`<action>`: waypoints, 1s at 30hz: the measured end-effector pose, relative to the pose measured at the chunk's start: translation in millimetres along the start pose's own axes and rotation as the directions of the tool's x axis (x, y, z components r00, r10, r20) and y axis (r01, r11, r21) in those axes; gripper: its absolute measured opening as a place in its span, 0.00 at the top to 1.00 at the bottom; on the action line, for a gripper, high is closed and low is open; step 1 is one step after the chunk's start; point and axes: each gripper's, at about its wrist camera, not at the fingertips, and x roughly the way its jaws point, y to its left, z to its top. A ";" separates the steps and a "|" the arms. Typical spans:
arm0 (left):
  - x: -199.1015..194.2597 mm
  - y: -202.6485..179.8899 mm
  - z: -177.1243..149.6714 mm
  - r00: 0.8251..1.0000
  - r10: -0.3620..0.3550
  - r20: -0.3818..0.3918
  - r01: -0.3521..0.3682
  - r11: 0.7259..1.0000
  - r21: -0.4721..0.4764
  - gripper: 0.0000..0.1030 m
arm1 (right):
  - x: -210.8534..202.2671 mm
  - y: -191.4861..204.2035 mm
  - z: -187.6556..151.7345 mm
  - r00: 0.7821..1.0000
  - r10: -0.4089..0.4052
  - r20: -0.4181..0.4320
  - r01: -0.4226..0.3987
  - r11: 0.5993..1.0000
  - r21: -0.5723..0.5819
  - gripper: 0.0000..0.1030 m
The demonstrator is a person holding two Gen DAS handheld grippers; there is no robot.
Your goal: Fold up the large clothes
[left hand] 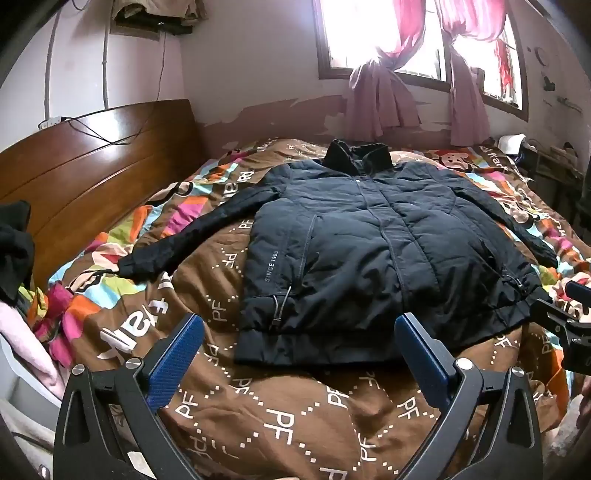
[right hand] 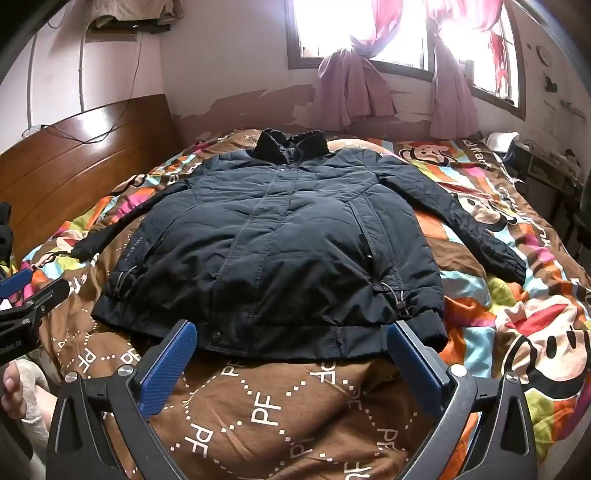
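Navy quilted fabric lies in front of you: the padded jacket (left hand: 373, 236) is spread face up on the bed, zipped, collar (right hand: 291, 142) toward the window (right hand: 354, 29) and hem toward you, resting on the brown patterned quilt (right hand: 280, 413). Both sleeves run out and down from the body, the left sleeve (left hand: 192, 236) reaching toward the wooden headboard (left hand: 92, 162), the right sleeve (right hand: 465, 221) lying over the cartoon print.

Your left gripper (left hand: 299, 332) and right gripper (right hand: 291, 339) both hover just short of the hem, tilted downward, with the blue fingers (right hand: 168, 365) spread as wide as they go and nothing between them. The jacket is untouched by either one, so no fold is started yet.

A sleeve looks like the sensible first move. Take each cuff rather than the middle of the sleeve, since padded cloth slides and bunches if you pinch a thick part. Pinch only the sleeve layer, not the quilt beneath, which is soft and rumpled and could come up with it. Lay the sleeve flat across the chest before you close the sides in, and watch the elastic toggle cords (right hand: 391, 291) at the hem, which could snag a finger.
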 end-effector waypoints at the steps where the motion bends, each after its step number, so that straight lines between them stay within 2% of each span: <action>1: 0.0 -0.3 0.0 1.000 -0.001 -0.001 0.001 1.000 -0.001 0.01 | 0.0 -0.1 0.0 1.000 -0.001 -0.002 0.001 1.000 -0.001 0.00; 30: -3.2 2.3 2.1 1.000 0.004 0.009 -0.004 1.000 0.008 0.01 | -1.0 -3.0 0.8 1.000 -0.001 0.001 0.001 1.000 -0.001 0.00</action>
